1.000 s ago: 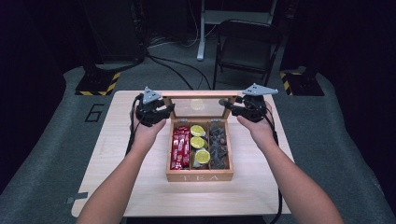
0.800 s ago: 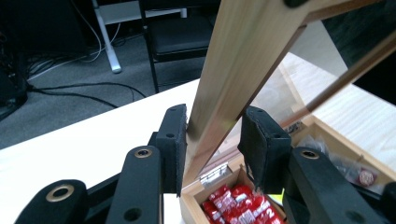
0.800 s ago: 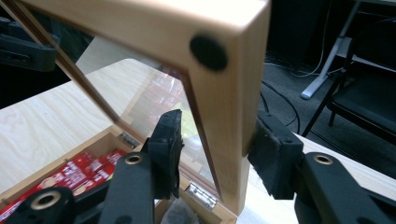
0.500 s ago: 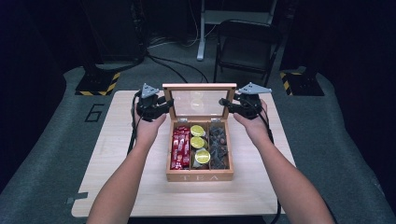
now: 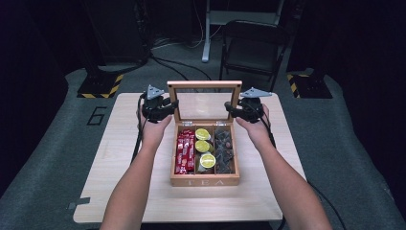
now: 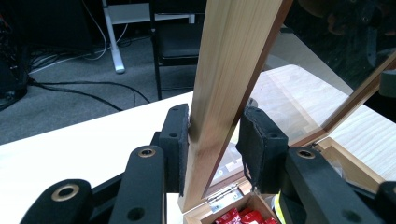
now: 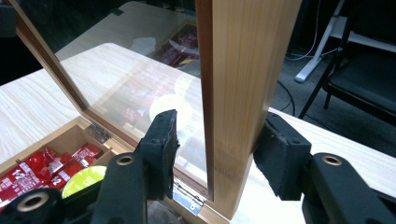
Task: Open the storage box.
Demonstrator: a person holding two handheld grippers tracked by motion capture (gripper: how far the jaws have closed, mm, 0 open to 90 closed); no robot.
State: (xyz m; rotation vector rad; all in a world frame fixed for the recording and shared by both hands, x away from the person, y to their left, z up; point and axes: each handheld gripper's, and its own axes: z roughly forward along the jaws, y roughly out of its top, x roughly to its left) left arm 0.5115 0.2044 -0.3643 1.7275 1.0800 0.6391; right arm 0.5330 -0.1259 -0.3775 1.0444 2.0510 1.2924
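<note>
The lid [image 5: 204,99] now stands upright; the left gripper [image 6: 212,144] lightly touches its frame, while the right gripper [image 7: 215,154] has just been opening, letting go.

Bright tabletop, dark surroundings, glass glare

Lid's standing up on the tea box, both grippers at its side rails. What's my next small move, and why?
Probably draw both grippers outward, off the lid. It stands upright on its hinges over the tea box. The right gripper has just been opening, with gaps beside the rail. The left gripper touches its rail with one pad only.
</note>
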